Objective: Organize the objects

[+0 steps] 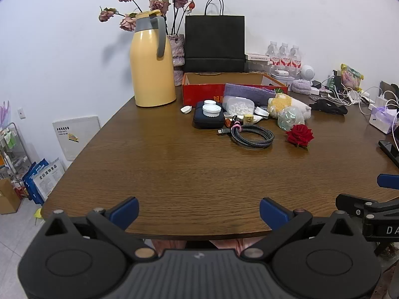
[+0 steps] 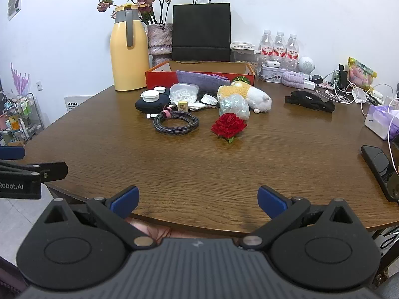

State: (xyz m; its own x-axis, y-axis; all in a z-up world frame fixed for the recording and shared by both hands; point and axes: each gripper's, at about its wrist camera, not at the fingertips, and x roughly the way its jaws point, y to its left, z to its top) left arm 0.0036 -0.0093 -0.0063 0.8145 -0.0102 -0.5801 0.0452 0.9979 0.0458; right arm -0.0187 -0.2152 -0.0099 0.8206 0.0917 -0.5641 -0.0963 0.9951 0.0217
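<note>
The red box [image 1: 204, 92] hides its floor behind its front wall, so its contents cannot be told. A purple cloth [image 1: 247, 91] covers part of that wall's print. The vase [image 1: 177, 49], at two o'clock from the yellow jug [image 1: 152, 67], is partly masked by it. Bottle [image 2: 279, 47] labels are too small to read. At three o'clock the phone [image 2: 381, 172] runs off the right wrist view's edge; the cable tangle [image 2: 349, 92] is indistinct.

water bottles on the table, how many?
3. Side by side at the back of the table by the wall, right of the black bag: left bottle, middle bottle, right bottle. More could be hidden behind them.
</note>
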